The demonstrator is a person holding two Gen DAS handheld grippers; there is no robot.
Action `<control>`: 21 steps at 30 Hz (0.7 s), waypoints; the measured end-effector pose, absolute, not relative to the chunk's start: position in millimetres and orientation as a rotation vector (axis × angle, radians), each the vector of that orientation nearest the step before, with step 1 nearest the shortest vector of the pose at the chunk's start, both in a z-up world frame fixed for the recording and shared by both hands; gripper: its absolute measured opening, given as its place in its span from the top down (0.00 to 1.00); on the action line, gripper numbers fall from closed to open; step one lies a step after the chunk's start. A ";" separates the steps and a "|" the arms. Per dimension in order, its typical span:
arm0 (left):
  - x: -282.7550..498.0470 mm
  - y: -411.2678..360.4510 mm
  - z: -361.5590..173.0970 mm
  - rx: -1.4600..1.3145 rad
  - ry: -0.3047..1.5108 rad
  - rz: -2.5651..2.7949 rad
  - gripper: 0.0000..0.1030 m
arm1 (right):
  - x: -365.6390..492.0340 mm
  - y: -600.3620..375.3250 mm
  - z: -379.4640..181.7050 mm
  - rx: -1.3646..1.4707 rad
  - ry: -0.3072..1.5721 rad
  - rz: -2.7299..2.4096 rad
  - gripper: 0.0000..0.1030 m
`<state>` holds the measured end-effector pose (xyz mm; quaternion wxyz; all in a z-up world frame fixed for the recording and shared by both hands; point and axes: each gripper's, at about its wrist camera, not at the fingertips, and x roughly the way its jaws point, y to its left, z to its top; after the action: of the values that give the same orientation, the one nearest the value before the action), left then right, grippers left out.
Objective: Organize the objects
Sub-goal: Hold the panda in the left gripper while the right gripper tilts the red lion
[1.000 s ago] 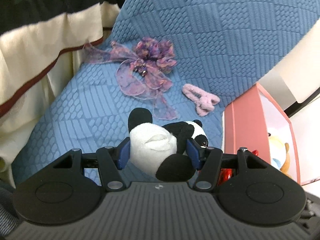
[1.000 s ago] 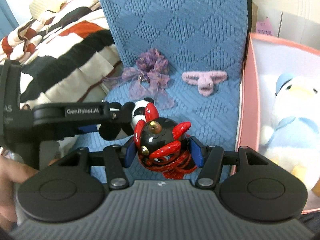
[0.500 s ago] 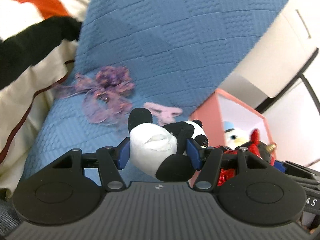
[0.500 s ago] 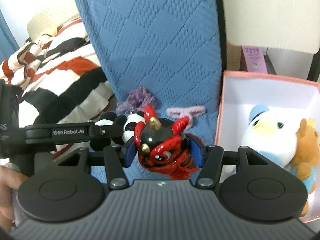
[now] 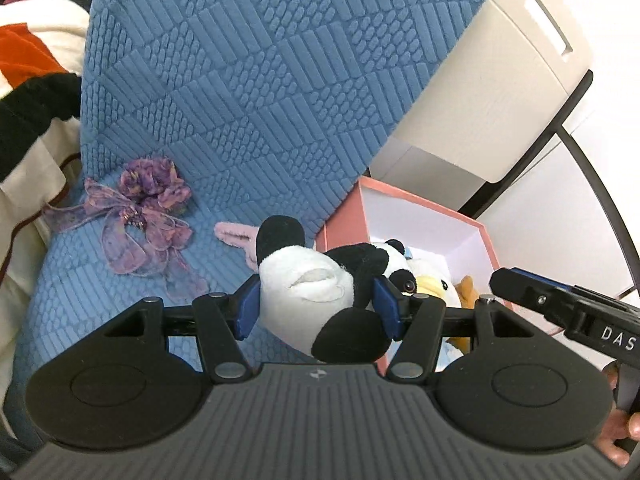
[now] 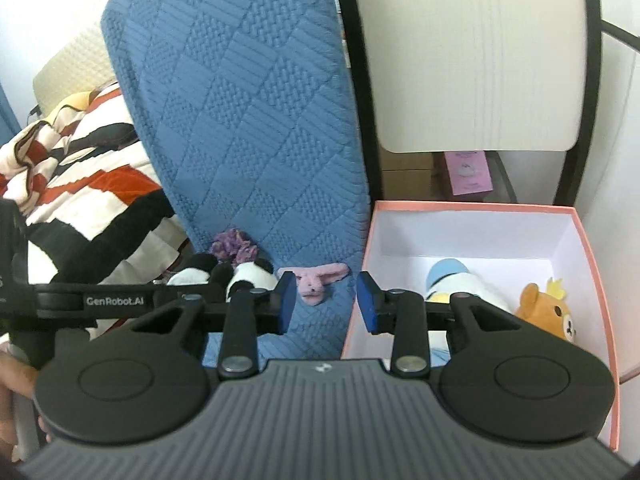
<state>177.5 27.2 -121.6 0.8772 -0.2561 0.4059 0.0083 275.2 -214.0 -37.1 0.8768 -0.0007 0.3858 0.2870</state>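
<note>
My left gripper [image 5: 316, 306] is shut on a black-and-white panda plush [image 5: 320, 280] and holds it in the air by the near left corner of the pink box [image 5: 400, 204]. The panda also shows in the right wrist view [image 6: 240, 276]. My right gripper [image 6: 326, 300] is open and empty, above the left wall of the pink box [image 6: 472, 208]. The box holds a white-and-blue duck plush [image 6: 456, 280] and an orange bear plush [image 6: 548, 308]. The red-and-black toy is not in view.
A purple ribbon bow [image 5: 148, 208] and a pink plush hair clip [image 5: 236, 236] lie on the blue quilted cushion [image 5: 240, 100]. A striped blanket [image 6: 88, 176] lies to the left. A white cabinet [image 6: 472, 52] with a black frame stands behind the box.
My right gripper has opened and the red-and-black toy it held is gone from view. Both grippers have risen and moved right toward the pink box, the panda still held.
</note>
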 end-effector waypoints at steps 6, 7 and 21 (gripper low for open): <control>173.6 24.6 -133.4 -0.508 0.862 0.037 0.37 | 269.2 -219.0 -49.1 0.010 0.831 0.599 0.64; 172.1 25.3 -134.8 -0.502 0.862 0.044 0.37 | 267.3 -217.8 -51.6 0.011 0.839 0.603 0.64; 125.5 82.3 -187.5 -0.519 0.842 0.200 0.37 | 220.2 -165.6 -111.5 0.087 0.997 0.661 0.59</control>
<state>125.5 82.3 -187.5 0.8754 -0.2488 0.4033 0.0957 220.2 -165.6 -111.5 0.8256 0.0411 0.4690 0.3112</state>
